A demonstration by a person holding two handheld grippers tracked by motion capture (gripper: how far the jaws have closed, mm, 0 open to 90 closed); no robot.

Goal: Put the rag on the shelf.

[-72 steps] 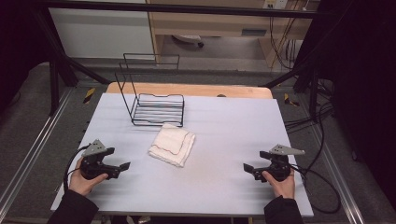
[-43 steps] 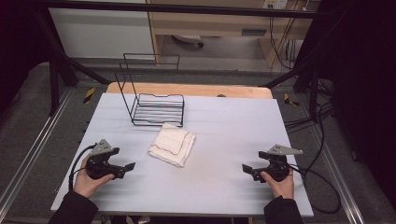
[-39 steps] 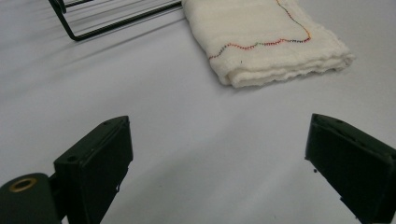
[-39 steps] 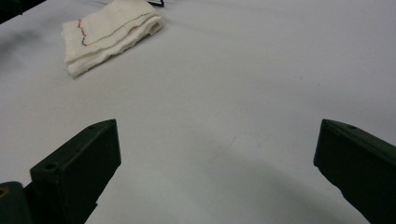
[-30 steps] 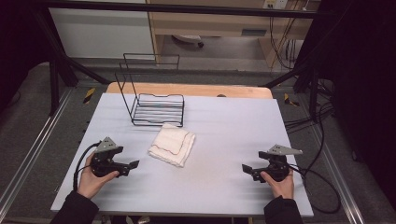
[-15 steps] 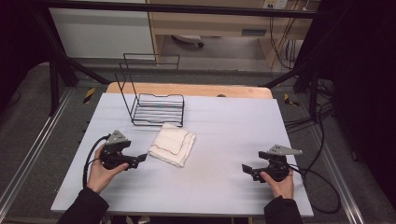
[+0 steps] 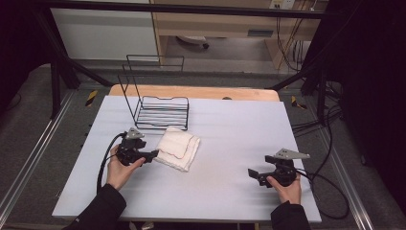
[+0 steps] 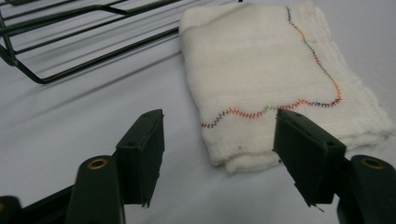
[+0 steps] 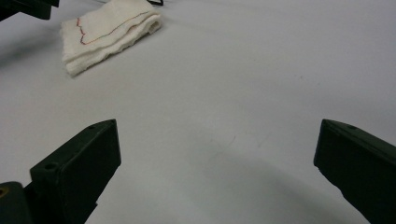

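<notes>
**A:** ok, high view first. What's the setup?

**B:** Pale matte white table (image 7: 230, 143) with a wooden strip along the far edge, dark floor with metal rails either side, cables off to the right. A black wire rack (image 7: 155, 103) stands on the far left part of the table, thin rods, tall back, open flat base. A folded white cloth (image 7: 179, 148) lies just in front of the rack. The left gripper (image 7: 152, 155) sits right at the cloth's left edge, held in the left hand (image 7: 119, 167). The right gripper (image 7: 253, 173) is well apart from it, near the front right, in the right hand (image 7: 286, 188).

**A:** and the left gripper view?

**B:** Left gripper (image 8: 219, 154) jaws spread apart, nothing between them but table. The cloth (image 8: 271, 70) is soft, gauzy, layered, with a wavy multicolour stitched line. Its near corner is just beside the right-hand jaw; touching or not, can't tell. Rack (image 8: 79, 37) rods at top left, casting soft shadows.

**A:** right gripper view?

**B:** Right gripper (image 9: 217, 154) is wide apart too, gripping nothing, bare smooth table under it. Cloth (image 9: 109, 35) far off at top left, folded edges stacked.
</notes>
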